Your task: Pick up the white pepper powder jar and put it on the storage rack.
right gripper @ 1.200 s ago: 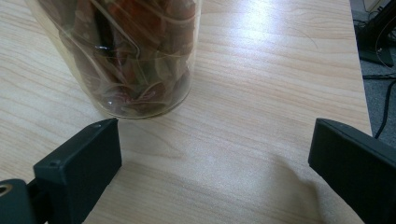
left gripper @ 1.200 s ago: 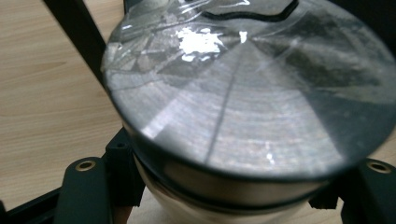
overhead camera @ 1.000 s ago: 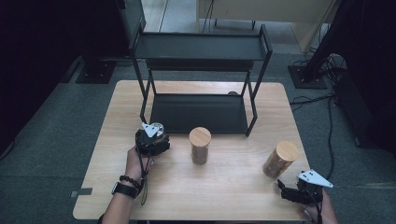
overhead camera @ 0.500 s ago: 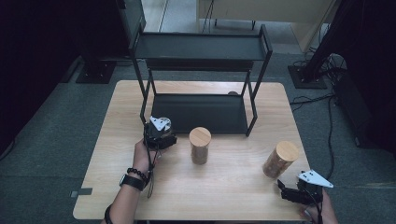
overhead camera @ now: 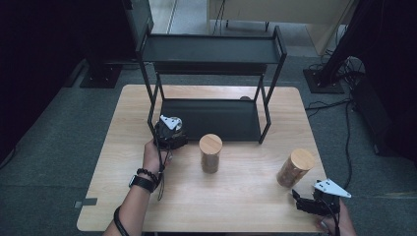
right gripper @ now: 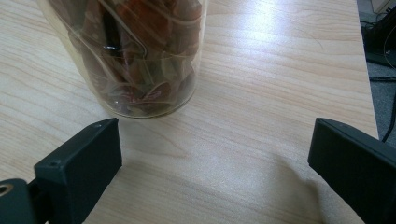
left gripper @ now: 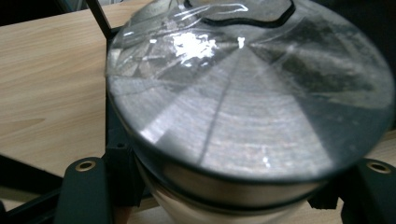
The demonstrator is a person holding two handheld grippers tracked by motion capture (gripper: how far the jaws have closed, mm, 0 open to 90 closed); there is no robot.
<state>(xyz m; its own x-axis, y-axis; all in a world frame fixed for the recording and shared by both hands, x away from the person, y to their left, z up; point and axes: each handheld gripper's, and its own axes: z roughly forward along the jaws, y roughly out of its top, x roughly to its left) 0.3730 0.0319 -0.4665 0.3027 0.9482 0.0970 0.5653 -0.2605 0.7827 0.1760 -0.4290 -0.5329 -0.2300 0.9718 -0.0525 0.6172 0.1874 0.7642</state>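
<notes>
**Jar in carry to the rack**

At the rack's (overhead camera: 268,105) front-left leg, your left gripper (overhead camera: 169,132) is clenched on a metal-lidded jar (left gripper: 247,93), held off the table (overhead camera: 236,196). Next, I judge, ease it onto the lower shelf (overhead camera: 211,112), clear of that leg. Your right gripper (overhead camera: 314,204) rests with jaws spread, empty, before the leaf-filled jar (right gripper: 135,56).

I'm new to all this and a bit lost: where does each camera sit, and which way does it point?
High view: above the person's side of the table, looking forward and down; forearms, both grippers.
Left gripper view: on the left gripper, facing the metal-lidded jar between its jaws.
Right gripper view: on the right gripper, facing the glass jar; open jaws.
Shared: that glass jar also stands in the high view.
</notes>
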